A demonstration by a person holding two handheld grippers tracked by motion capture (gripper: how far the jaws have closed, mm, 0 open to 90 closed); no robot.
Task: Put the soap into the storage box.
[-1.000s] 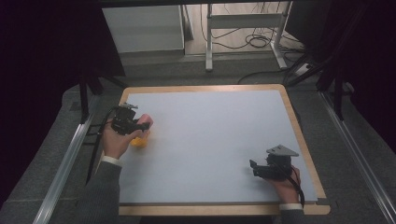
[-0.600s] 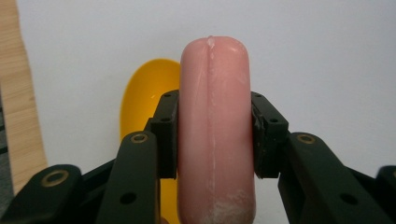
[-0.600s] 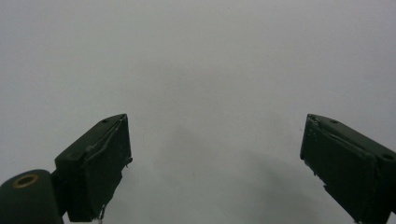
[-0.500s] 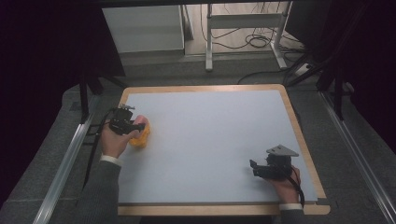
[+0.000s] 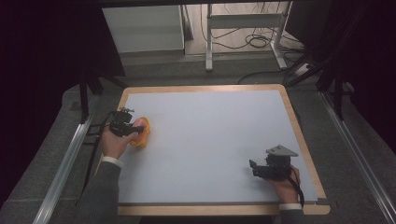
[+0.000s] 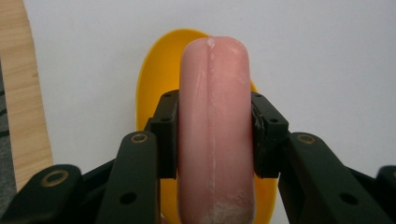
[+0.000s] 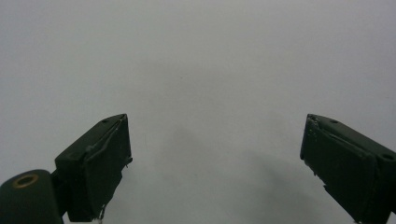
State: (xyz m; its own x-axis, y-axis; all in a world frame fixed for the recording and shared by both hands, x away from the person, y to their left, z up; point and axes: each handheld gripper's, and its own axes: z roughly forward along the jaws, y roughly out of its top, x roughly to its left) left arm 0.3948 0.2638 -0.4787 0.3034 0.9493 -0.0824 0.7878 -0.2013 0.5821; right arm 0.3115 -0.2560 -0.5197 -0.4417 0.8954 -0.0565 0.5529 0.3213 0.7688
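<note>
left gripper (image 6: 212, 135) clamps pale pink sausage (image 6: 215, 121), floury seam, over yellow dish (image 6: 154, 74); right gripper (image 7: 215, 163) fingers wide apart.

Beyond the wood-edged table (image 5: 299, 122), cables (image 5: 254, 41) cross a dim floor.
</note>
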